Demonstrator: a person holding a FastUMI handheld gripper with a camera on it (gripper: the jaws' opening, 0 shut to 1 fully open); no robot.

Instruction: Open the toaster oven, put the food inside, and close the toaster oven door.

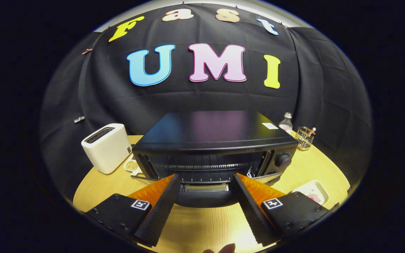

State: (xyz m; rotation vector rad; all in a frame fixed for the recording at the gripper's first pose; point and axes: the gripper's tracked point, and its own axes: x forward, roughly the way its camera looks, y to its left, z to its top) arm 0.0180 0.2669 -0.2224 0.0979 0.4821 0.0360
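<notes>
Your gripper (205,178) is spread wide and holds nothing; its two fingers frame the front of the toaster oven (213,147), which stands on the wooden bench (304,168) just ahead of them. The oven door (205,195) looks folded down toward you between the fingertips, with the rack and dark cavity showing behind it, so the opening step appears done.

The food is a harder call. A small plate with pale bits (132,164) sits on the bench between the white toaster (107,147) and the oven's corner, and another dish with something pink (313,192) lies beyond your other finger. Which one is meant for the oven you cannot tell from here. Nothing clearly rests on the rack, so loading is still ahead of you, then closing the door.
</notes>
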